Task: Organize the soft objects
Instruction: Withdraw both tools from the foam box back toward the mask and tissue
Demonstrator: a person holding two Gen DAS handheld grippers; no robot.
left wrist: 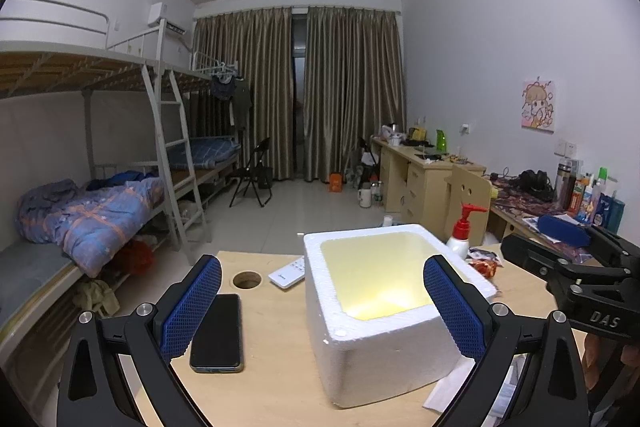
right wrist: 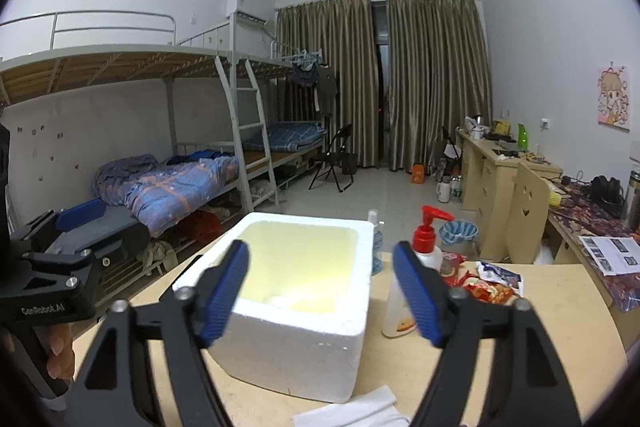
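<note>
We see a white foam box (left wrist: 384, 311) sitting on the pale wooden table (left wrist: 276, 355), its thick, grainy walls squared off around a smooth yellowish hollow where a pale soft lump (right wrist: 280, 301) rests low inside. Our left gripper (left wrist: 322, 311) hangs spread wide with nothing between its blue, mesh-textured pads (left wrist: 192, 307), one over a glossy black phone (left wrist: 218, 333), the other over the box's near corner. Our right gripper (right wrist: 322, 293) likewise stands released and empty, its ribbed blue fingers (right wrist: 224, 293) framing the box's right half. Beside the box stand a rounded white pump bottle (right wrist: 428, 249) with a red head and crinkled snack packets (right wrist: 488, 287), and flat white tissue (right wrist: 360, 413) lies at the table's near edge
</note>
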